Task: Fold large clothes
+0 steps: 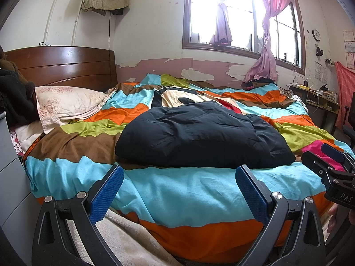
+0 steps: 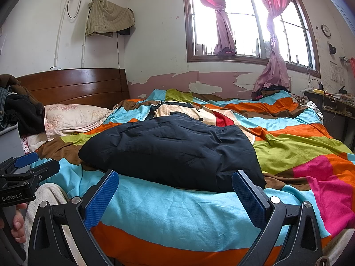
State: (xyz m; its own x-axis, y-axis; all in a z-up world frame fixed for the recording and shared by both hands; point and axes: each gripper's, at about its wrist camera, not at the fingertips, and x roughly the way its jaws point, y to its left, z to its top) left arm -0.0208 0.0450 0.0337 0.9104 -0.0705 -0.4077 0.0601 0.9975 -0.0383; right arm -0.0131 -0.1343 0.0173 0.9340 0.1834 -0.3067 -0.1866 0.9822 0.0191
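The jacket (image 1: 199, 137) is dark navy cloth, matt, puffy and finely creased. Under it the duvet (image 1: 177, 190) is thin cotton-like cloth in colour bands, matt and wrinkled. A cream blanket (image 1: 124, 237) at the bed's edge looks fleecy and rough. The pillow (image 1: 66, 104) is pale printed cloth, crumpled. The headboard (image 1: 64, 66) is brown wood, smooth and glossy with highlights. The wall (image 1: 150, 44) is matt paint, peeling in patches. The curtains (image 2: 275, 66) are thin pink cloth, part see-through against the light. The left claw (image 1: 179, 188) and right claw (image 2: 175, 192) are matt black plastic with shiny metal bolts; their pads (image 1: 106, 195) are blue, with a dotted rough texture.
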